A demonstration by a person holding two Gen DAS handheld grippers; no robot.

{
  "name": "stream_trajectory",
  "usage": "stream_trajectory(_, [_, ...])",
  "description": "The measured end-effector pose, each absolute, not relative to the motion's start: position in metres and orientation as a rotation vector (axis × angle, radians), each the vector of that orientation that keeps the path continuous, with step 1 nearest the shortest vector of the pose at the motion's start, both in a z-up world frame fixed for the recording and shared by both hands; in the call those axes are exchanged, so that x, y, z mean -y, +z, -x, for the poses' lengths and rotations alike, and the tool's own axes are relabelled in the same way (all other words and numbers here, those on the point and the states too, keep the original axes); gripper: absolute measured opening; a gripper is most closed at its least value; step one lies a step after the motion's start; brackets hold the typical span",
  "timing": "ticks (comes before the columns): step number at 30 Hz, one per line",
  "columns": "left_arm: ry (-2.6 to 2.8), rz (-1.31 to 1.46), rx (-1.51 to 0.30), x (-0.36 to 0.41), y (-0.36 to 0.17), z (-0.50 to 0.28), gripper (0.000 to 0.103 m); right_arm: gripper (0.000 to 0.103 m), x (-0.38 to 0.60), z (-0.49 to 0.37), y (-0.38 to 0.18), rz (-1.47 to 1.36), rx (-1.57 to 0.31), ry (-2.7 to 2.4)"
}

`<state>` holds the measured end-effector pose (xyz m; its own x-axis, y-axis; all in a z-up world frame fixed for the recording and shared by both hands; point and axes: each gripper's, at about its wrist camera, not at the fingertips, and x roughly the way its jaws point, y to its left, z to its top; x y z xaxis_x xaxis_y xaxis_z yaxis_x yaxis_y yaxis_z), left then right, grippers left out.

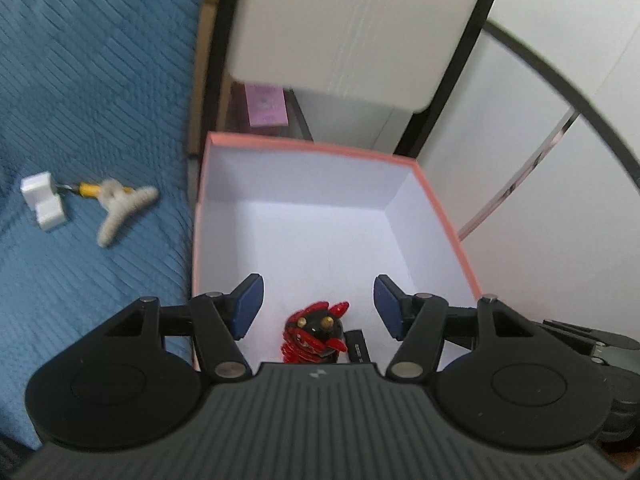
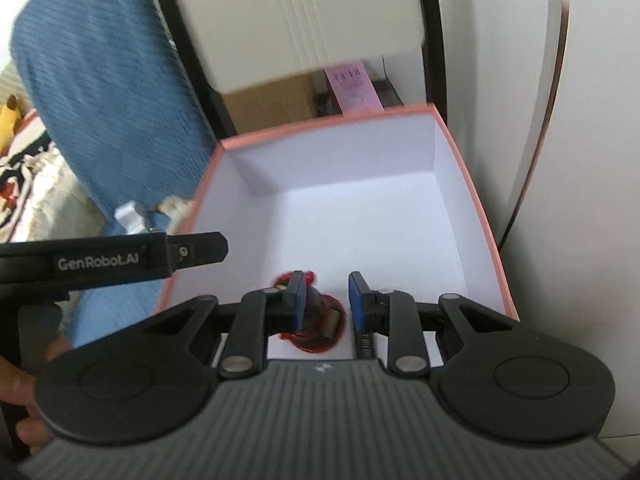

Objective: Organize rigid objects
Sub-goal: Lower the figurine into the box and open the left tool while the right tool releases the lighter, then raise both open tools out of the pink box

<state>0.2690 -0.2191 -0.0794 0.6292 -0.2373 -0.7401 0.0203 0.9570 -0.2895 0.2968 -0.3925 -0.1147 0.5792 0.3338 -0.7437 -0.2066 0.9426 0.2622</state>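
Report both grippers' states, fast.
Left gripper: open, nothing between its fingers; the red-and-black figurine lies below in the pink box.
Right gripper: open, holding nothing.

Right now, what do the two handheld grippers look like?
Both are matte black: the left gripper and right gripper each have a ribbed grey body, round black discs, silver pivot pins, jointed linkages and blue pads. White GenRobot.AI lettering marks the left one's side.
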Motion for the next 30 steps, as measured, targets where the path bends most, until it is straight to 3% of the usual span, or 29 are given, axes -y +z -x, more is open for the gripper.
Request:
stream_trajectory(15, [-0.106, 0.271, -0.732, 0.151, -0.011, -0.172, 0.067, 0.027, 0.346, -0.227, -0.048, -0.152, -0.762, 0.371])
stream_trajectory(30, [-0.044, 0.267, -0.678, 0.094, -0.002, -0.085, 0.067, 0.027, 0.294, -0.159, -0.038, -0.083, -0.726, 0.407])
